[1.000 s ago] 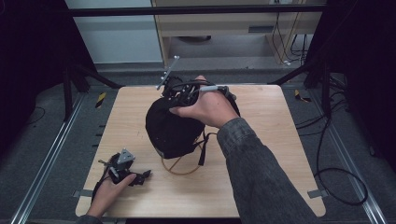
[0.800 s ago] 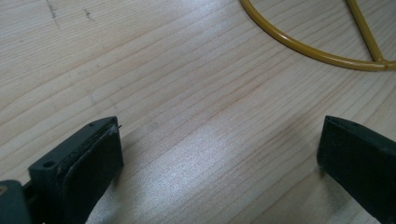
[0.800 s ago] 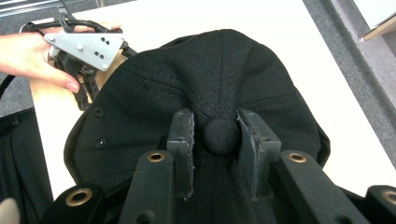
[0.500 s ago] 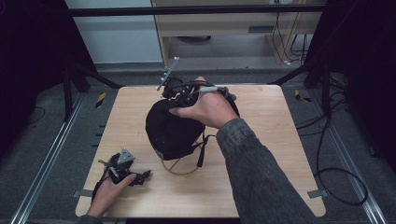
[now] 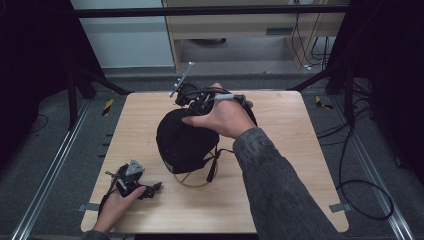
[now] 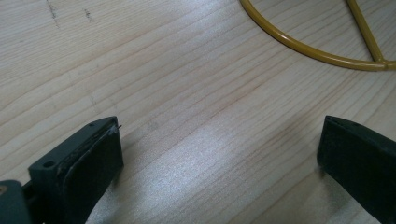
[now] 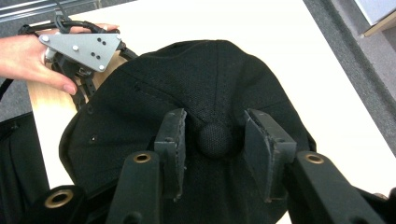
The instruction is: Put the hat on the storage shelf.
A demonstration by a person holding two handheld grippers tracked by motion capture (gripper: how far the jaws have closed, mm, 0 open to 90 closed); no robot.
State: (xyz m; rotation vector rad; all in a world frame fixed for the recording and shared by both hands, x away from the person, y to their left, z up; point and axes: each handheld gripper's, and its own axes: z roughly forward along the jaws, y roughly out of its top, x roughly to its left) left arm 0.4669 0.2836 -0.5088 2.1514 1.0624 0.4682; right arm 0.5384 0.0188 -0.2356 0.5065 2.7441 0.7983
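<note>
The cap (image 5: 184,141), black, sits mid-table on a yellow wire stand (image 5: 192,179) whose ring shows beneath it. The right gripper (image 7: 214,140) is over the cap's crown, its jaws parted on either side of the top button (image 7: 214,139) and not pressed against it; they rest on or just above the fabric, I cannot tell which. In the high view the right hand (image 5: 222,116) holds this gripper at the cap's far side. The left gripper (image 5: 134,181) lies low on the table (image 5: 280,130) near the front left corner, held by the left hand (image 5: 114,207), jaws spread wide over bare wood, near the stand's ring.
</note>
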